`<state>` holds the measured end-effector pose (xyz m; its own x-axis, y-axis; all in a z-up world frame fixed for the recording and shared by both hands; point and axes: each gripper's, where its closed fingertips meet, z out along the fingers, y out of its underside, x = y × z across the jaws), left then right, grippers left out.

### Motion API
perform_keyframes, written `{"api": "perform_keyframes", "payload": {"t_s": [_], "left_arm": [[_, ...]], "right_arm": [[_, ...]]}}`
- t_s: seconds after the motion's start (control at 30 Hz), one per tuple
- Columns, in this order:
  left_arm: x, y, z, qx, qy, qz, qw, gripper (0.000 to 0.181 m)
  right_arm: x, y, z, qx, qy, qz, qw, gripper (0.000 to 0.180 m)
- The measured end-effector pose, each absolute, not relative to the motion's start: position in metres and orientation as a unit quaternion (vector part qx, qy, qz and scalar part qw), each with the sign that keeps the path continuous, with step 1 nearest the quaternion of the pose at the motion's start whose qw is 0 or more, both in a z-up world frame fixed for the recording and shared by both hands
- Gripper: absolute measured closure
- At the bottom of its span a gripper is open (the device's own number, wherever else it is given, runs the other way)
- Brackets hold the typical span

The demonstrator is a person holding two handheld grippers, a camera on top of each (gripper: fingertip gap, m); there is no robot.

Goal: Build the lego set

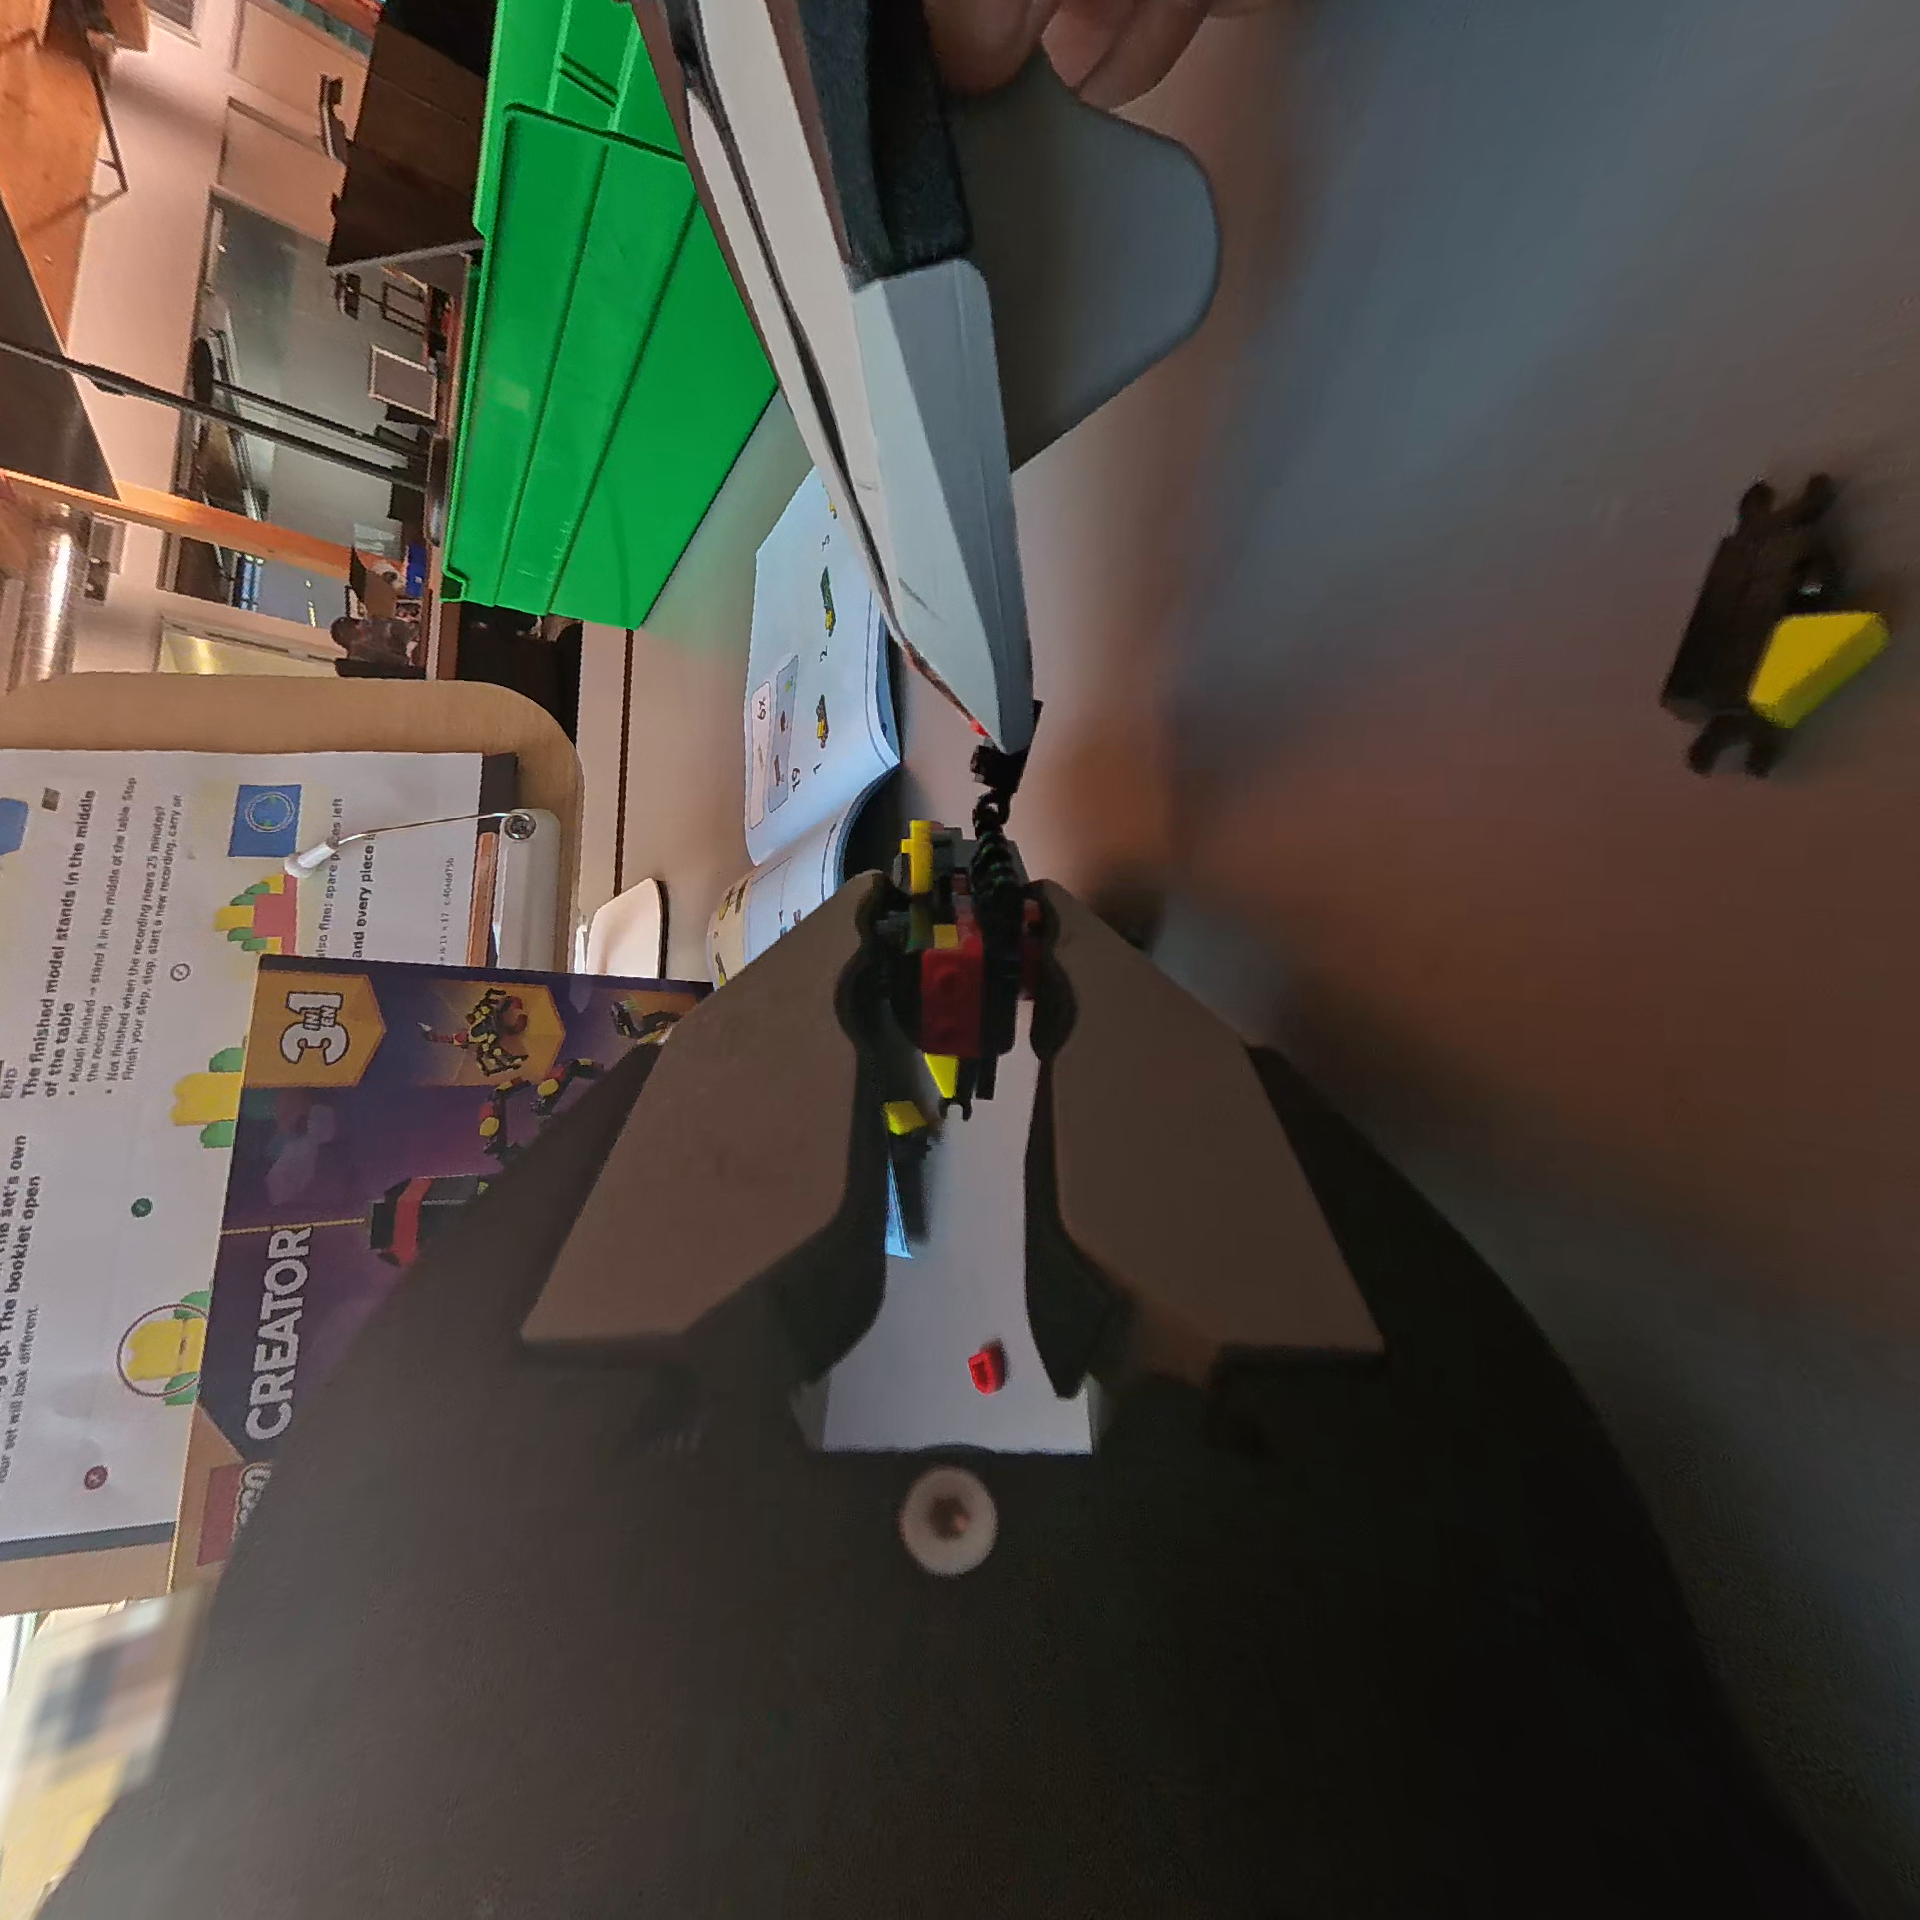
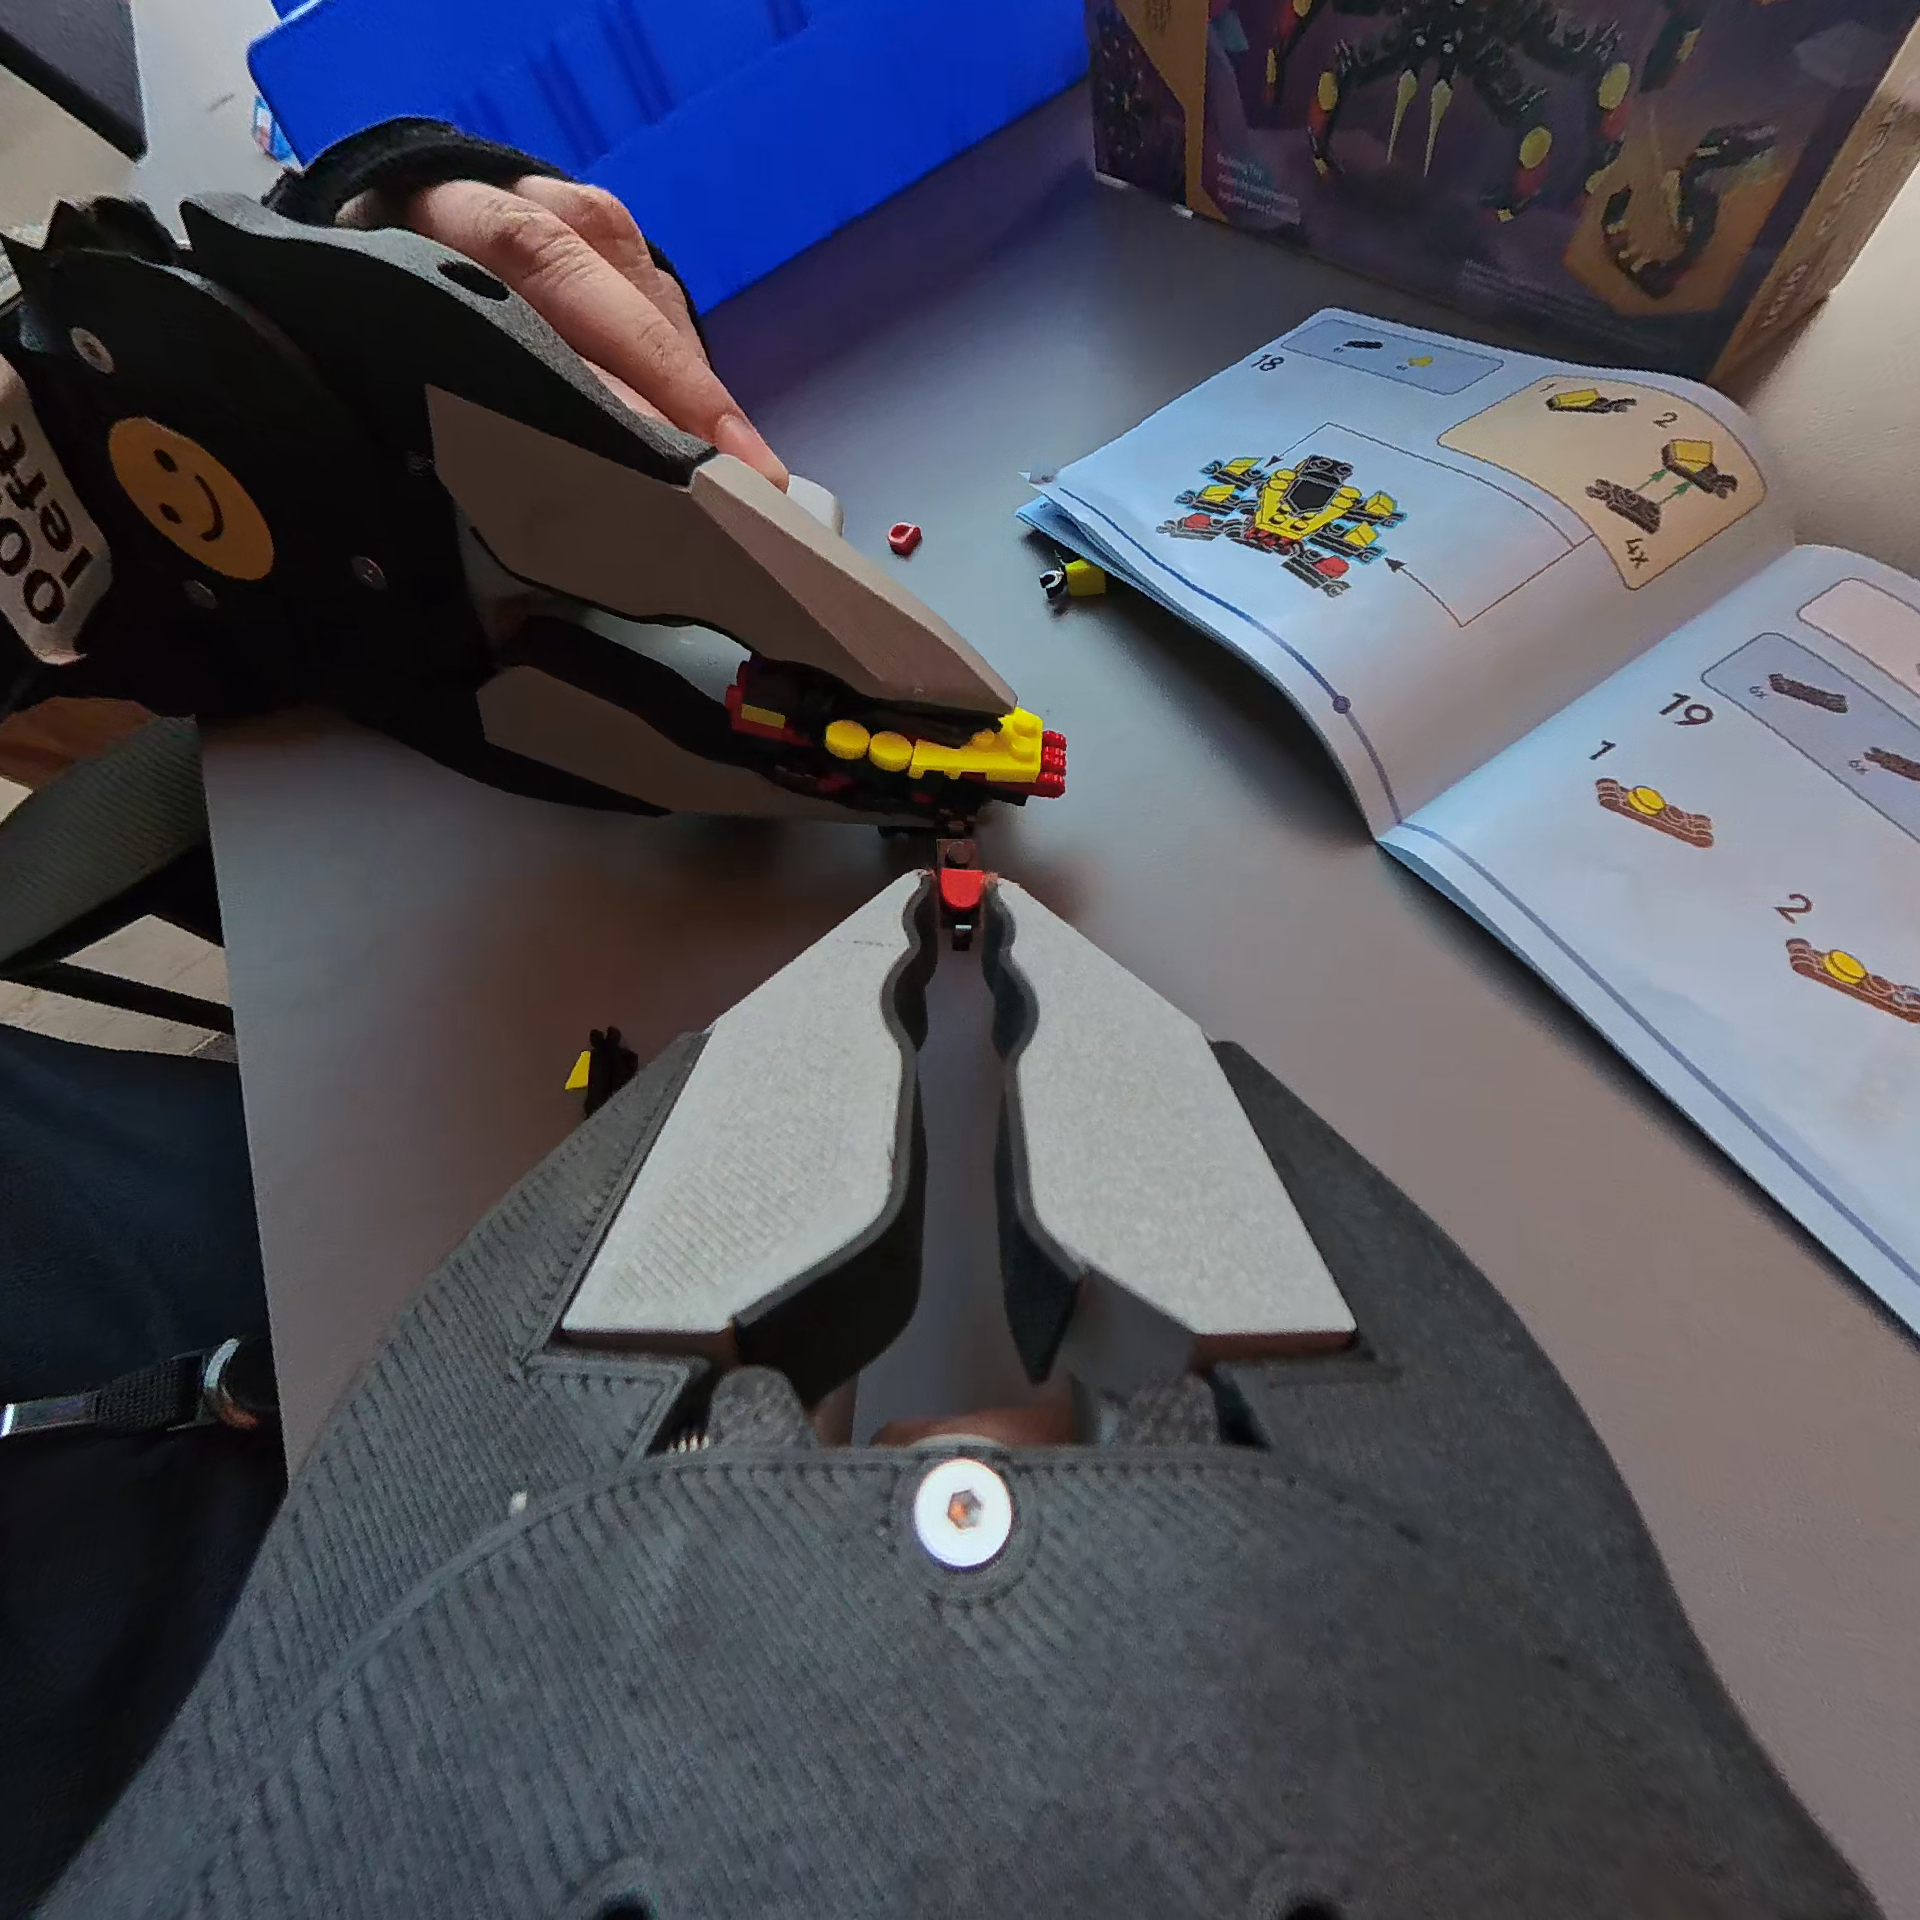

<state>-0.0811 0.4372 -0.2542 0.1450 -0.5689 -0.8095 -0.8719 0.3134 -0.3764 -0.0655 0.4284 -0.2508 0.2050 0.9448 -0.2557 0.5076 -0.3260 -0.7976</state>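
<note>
My left gripper (image 1: 961, 914) is shut on the partly built lego model (image 1: 951, 982), a red, yellow and black body held above the grey table. In the right wrist view the left gripper (image 2: 977, 764) comes in from the left with the model (image 2: 935, 750) between its tips. My right gripper (image 2: 961, 883) is shut on a small red and black leg piece (image 2: 960, 889), whose far end meets the underside of the model. In the left wrist view the right gripper (image 1: 1013, 727) reaches in from above, and the black leg piece (image 1: 992, 821) hangs between its tip and the model.
The open instruction booklet (image 2: 1558, 675) lies to the right, with the set's box (image 2: 1507, 135) behind it. Loose pieces lie on the table: a red one (image 2: 904, 537), a yellow and black one (image 2: 1075, 580), and a black and yellow one (image 2: 597, 1070). A blue bin (image 2: 675, 114) stands at the back. My left and right fingertips are right by each other.
</note>
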Motion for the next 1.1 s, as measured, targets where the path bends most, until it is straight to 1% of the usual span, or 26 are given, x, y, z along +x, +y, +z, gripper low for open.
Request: {"api": "perform_keyframes", "payload": {"t_s": [0.43,0.5,0.57,0.6,0.8,1.1], "left_arm": [[-0.08,0.434,-0.252,-0.562,0.637,0.152,0.505,0.16],[-0.065,0.421,-0.256,-0.545,0.657,0.112,0.509,0.159],[-0.065,0.425,-0.257,-0.551,0.653,0.141,0.5,0.159],[-0.064,0.429,-0.254,-0.544,0.648,0.147,0.513,0.16],[-0.065,0.431,-0.251,-0.542,0.644,0.145,0.521,0.158],[-0.069,0.435,-0.247,-0.589,0.606,0.088,0.527,0.158]], "right_arm": [[-0.067,0.428,-0.248,-0.718,-0.501,0.387,0.288,0.175],[-0.07,0.428,-0.241,-0.708,-0.495,0.403,0.302,0.176],[-0.07,0.432,-0.241,-0.711,-0.489,0.402,0.307,0.175],[-0.07,0.435,-0.239,-0.712,-0.48,0.407,0.312,0.176],[-0.069,0.436,-0.235,-0.706,-0.471,0.426,0.313,0.175],[-0.067,0.437,-0.229,-0.7,-0.458,0.444,0.321,0.174]]}}
